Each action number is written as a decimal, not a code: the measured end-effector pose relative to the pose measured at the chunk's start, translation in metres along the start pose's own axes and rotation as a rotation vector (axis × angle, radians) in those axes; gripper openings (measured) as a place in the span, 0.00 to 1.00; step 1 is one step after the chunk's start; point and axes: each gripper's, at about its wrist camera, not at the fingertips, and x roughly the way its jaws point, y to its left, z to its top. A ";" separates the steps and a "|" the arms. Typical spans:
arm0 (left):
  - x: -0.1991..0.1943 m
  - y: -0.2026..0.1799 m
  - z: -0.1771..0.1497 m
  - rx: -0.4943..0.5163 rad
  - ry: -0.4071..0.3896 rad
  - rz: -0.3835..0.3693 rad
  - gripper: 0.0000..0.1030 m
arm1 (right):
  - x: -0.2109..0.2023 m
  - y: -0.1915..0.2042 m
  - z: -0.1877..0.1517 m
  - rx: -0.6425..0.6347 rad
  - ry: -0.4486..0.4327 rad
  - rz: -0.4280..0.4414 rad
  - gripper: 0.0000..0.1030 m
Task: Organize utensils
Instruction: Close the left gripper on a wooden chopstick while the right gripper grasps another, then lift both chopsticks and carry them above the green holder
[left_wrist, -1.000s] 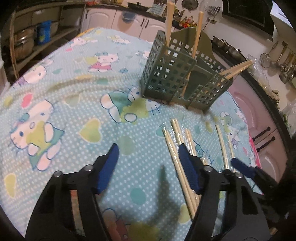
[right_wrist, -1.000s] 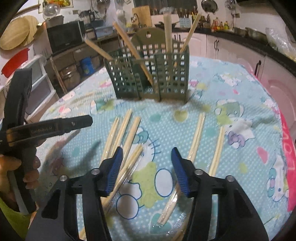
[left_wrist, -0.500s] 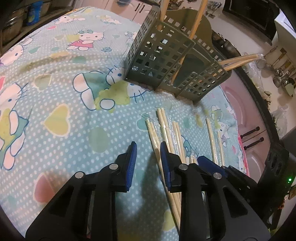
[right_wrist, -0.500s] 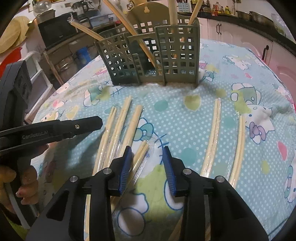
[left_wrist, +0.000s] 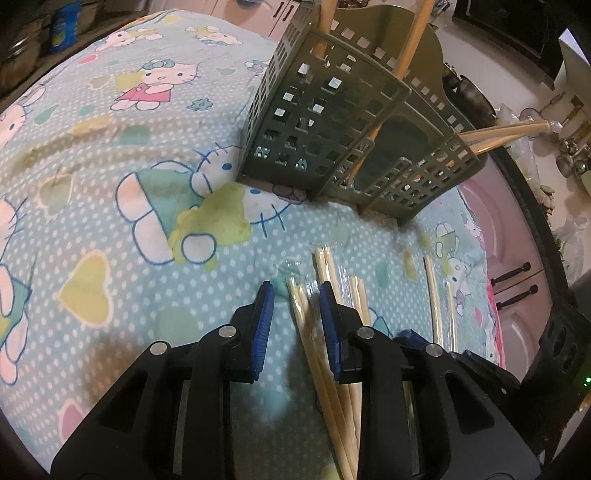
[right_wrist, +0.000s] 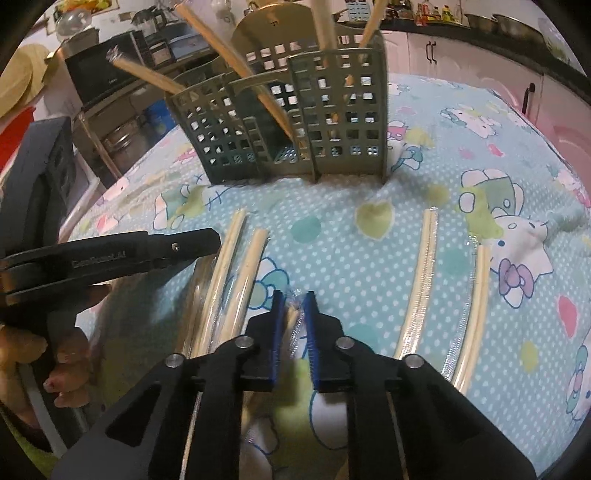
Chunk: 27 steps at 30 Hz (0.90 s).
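A grey-green slotted utensil holder (left_wrist: 325, 122) (right_wrist: 288, 122) stands on the cartoon-cat tablecloth with several chopsticks leaning in it. More plastic-wrapped chopstick pairs (right_wrist: 424, 266) lie flat in front of it. My left gripper (left_wrist: 296, 291) is low over the cloth with its jaws narrowed but apart; one wrapped pair (left_wrist: 301, 306) lies between them against the right pad, clear of the left pad. My right gripper (right_wrist: 293, 301) has its jaws closing, and the blue pads press on the tip of a wrapped pair (right_wrist: 294, 314). The left gripper (right_wrist: 147, 247) also shows side-on in the right wrist view.
The person's hand (right_wrist: 66, 354) holds the left gripper's handle. Two wrapped pairs (right_wrist: 236, 258) lie just left of the right gripper, and another (right_wrist: 476, 295) lies at its far right. The table edge meets pink cabinet doors (left_wrist: 517, 280). Shelves with pots (right_wrist: 122, 136) stand behind.
Both grippers came forward and lower toward the loose chopsticks. The left jaws narrowed around one pair. The right jaws closed onto the wrapped pair in front of them.
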 end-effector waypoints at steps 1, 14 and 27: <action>0.001 0.000 0.002 -0.001 0.000 0.001 0.18 | -0.001 -0.002 0.000 0.010 -0.001 0.006 0.10; -0.009 0.002 0.008 0.005 -0.035 -0.015 0.02 | -0.024 -0.014 0.009 0.045 -0.058 0.037 0.08; -0.084 -0.016 0.018 0.053 -0.213 -0.057 0.01 | -0.080 -0.015 0.030 0.027 -0.196 0.095 0.07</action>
